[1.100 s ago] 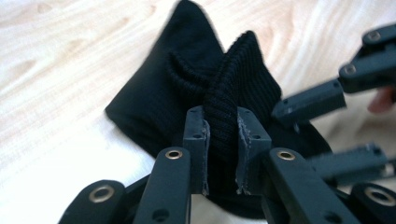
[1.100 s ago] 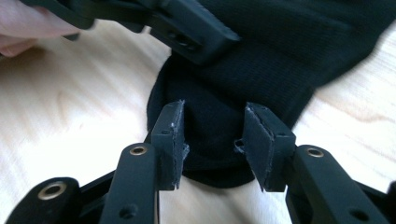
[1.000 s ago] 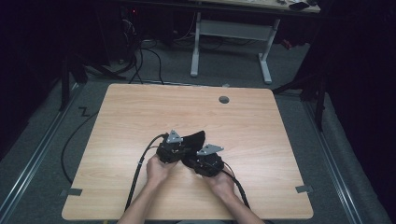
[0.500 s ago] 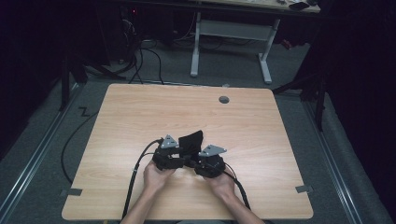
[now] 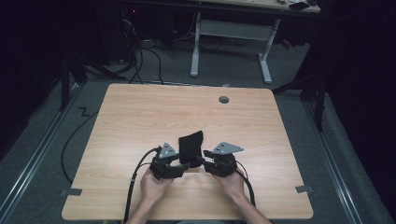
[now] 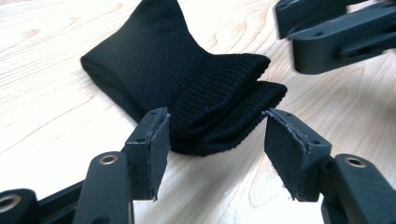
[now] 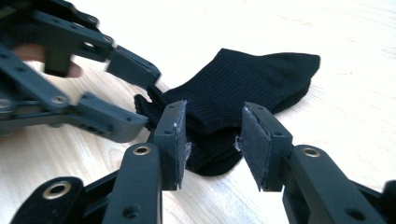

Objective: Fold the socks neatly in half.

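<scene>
Folding step: we press the black sock (image 5: 191,148) flat.
Left tongs (image 6: 212,149): just spread apart beside sock's cuff.
Right tongs (image 7: 212,142): closing, gaping, around sock's edge.

The sock's (image 6: 187,88) toe end runs past the frame's top edge.

In the high view the wooden table (image 5: 140,121) is evenly lit from above, while the room to the left, right and far side sinks into near-black. Both gripper views are bright, with the tabletop washed almost white at the far side. There the black sock (image 6: 187,88) is sharp and keeps its rib texture, but the other gripper (image 7: 60,84) looks soft and slightly smeared.
</scene>
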Demonstrator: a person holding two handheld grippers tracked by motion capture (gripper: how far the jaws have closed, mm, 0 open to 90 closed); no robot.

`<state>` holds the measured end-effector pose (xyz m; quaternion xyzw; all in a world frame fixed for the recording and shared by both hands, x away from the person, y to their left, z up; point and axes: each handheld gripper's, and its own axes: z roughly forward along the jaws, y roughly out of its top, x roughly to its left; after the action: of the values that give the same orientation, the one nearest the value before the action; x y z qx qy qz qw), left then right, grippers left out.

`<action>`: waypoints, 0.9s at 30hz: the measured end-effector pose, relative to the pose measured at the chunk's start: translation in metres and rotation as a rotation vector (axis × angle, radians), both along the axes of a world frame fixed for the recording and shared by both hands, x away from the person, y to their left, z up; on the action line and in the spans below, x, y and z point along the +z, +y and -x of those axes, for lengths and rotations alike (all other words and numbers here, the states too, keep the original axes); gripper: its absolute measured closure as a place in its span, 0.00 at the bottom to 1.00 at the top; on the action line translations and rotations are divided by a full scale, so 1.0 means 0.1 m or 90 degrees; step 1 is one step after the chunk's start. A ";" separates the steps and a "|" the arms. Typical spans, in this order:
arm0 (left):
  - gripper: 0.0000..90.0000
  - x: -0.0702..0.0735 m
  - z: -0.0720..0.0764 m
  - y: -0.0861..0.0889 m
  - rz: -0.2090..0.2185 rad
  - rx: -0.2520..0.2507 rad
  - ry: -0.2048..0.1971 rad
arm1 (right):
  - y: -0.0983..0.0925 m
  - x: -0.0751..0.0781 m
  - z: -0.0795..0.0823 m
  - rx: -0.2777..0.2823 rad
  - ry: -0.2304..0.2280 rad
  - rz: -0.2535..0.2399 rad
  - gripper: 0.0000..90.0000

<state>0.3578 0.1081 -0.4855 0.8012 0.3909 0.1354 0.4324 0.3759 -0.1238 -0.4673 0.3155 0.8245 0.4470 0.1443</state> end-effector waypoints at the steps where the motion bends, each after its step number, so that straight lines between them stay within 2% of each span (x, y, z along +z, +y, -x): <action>1: 0.45 0.00 0.01 0.00 -0.005 0.005 0.000 | 0.03 -0.02 -0.02 0.003 -0.001 0.011 0.68; 5: 0.46 -0.04 -0.03 0.00 -0.012 0.036 0.006 | 0.14 -0.21 -0.10 0.014 0.035 0.067 0.68; 6: 0.46 -0.06 -0.04 -0.01 -0.015 0.041 0.010 | 0.15 -0.23 -0.10 0.014 0.042 0.067 0.68; 8: 0.46 -0.09 -0.06 -0.03 -0.019 0.049 0.012 | 0.15 -0.22 -0.08 0.007 0.031 0.064 0.64; 11: 0.47 -0.11 -0.05 -0.06 -0.022 0.053 0.005 | 0.17 -0.12 -0.05 0.004 -0.003 0.056 0.63; 12: 0.47 -0.12 -0.05 -0.06 -0.022 0.054 0.005 | 0.18 -0.09 -0.06 0.006 -0.006 0.055 0.63; 14: 0.47 -0.13 -0.06 -0.07 -0.020 0.056 0.008 | 0.21 -0.07 -0.12 0.006 0.003 0.053 0.67; 16: 0.47 -0.13 -0.08 -0.08 -0.023 0.061 0.008 | 0.26 -0.12 -0.21 0.016 0.022 0.072 0.81; 18: 0.47 -0.16 -0.09 -0.10 -0.031 0.063 0.012 | 0.28 -0.15 -0.24 0.024 0.028 0.071 0.92; 21: 0.47 -0.19 -0.10 -0.11 -0.036 0.065 0.018 | 0.29 -0.09 -0.22 0.030 0.017 0.062 0.95; 27: 0.47 -0.20 -0.11 -0.12 -0.029 0.073 0.024 | 0.24 0.11 -0.11 0.064 -0.018 0.050 0.96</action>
<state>0.3690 0.0958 -0.5056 0.7892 0.4413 0.1538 0.3983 0.3871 -0.0994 -0.4562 0.2613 0.8542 0.4254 0.1455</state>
